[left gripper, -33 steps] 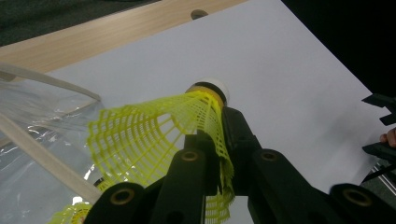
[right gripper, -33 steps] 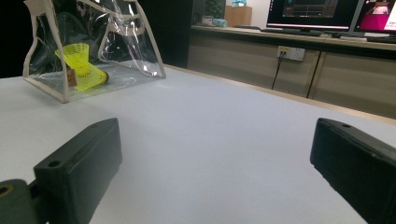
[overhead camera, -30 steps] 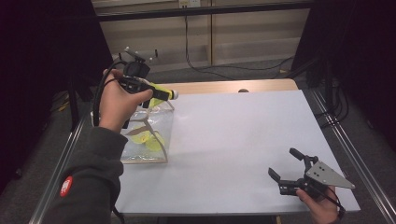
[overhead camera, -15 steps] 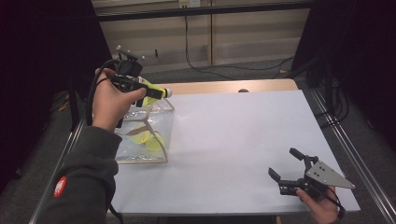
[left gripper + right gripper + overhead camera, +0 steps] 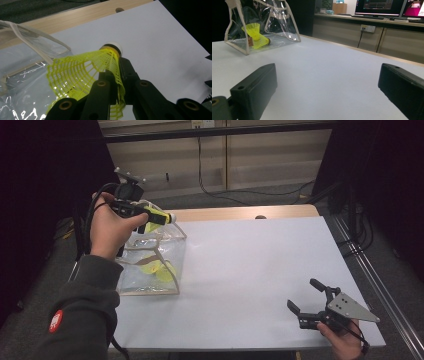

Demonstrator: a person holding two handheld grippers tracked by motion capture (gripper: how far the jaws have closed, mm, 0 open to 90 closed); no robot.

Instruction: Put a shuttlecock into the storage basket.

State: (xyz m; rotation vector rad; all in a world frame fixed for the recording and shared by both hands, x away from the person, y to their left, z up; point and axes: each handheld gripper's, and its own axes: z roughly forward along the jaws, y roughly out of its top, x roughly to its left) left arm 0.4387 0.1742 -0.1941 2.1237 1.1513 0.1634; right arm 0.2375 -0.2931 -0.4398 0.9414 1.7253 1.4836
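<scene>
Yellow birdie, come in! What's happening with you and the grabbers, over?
Left gripper shut on yellow shuttlecock, held above clear bag. Right gripper open, low over white table. More shuttlecocks lie in bag. Nothing in the way.

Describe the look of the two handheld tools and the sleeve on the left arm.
The left tool has a black body with a thick black cable looping from it. The right tool is black with two blocky jaws and a grey three-cornered plate bearing small holes. The dark grey sleeve carries a round red patch near the elbow.
</scene>
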